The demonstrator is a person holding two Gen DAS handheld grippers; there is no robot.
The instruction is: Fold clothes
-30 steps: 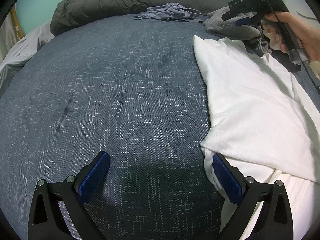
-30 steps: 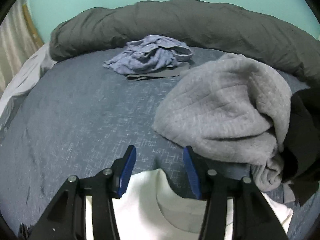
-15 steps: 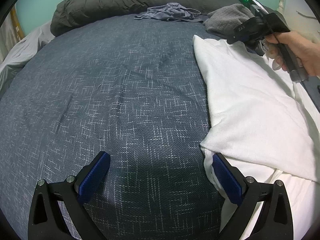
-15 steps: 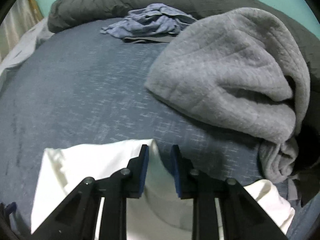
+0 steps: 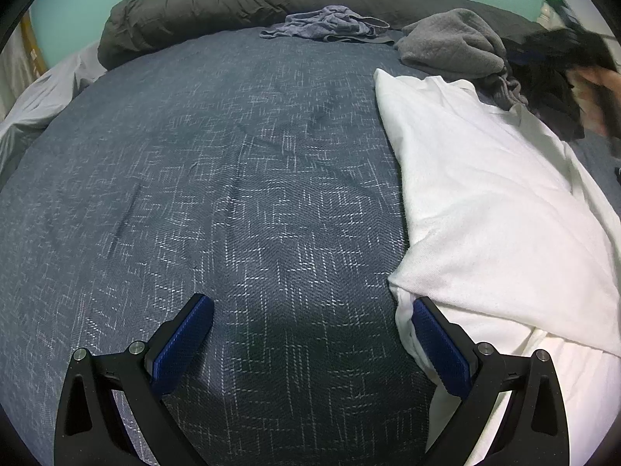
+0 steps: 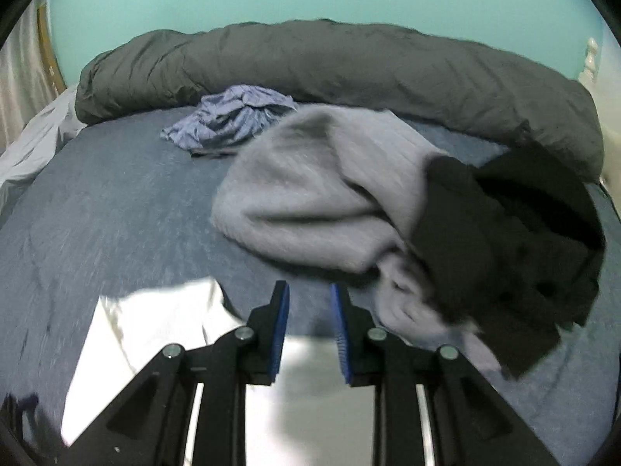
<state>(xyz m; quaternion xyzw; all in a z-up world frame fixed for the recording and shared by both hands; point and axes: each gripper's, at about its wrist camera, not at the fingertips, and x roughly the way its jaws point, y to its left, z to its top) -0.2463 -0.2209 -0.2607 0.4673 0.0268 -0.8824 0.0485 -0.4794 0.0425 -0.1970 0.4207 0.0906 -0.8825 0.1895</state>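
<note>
— well, holding the left gripper (image 5: 310,305) spread wide over the bedspread (image 5: 233,194), grasping nothing, its right finger sitting just beside the near edge of the white shirt (image 5: 485,202).

— and finding the shirt where, exactly?

— lying flat along the right side of the bed, collar end pointing toward the grey sweater (image 6: 318,190) and the black garment (image 6: 504,240), probably partly folded already.

— doing what with the right gripper (image 6: 308,289)?

— hovering it just past the collar end, having just been narrowing its jaws to a slim gap. not pinching any cloth, though: showing only bedspread between the pad tips, with everything blurring a little.

— so worrying about what?

— closing on air and lifting nothing, for one, by aiming beyond the shirt's edge. also risking snagging the sweater, sitting so near the pads. and, when finally gripping, catching only the top layer, then dragging it and undoing the fold. likewise nudging the near edge with that left finger and bunching it.
</note>
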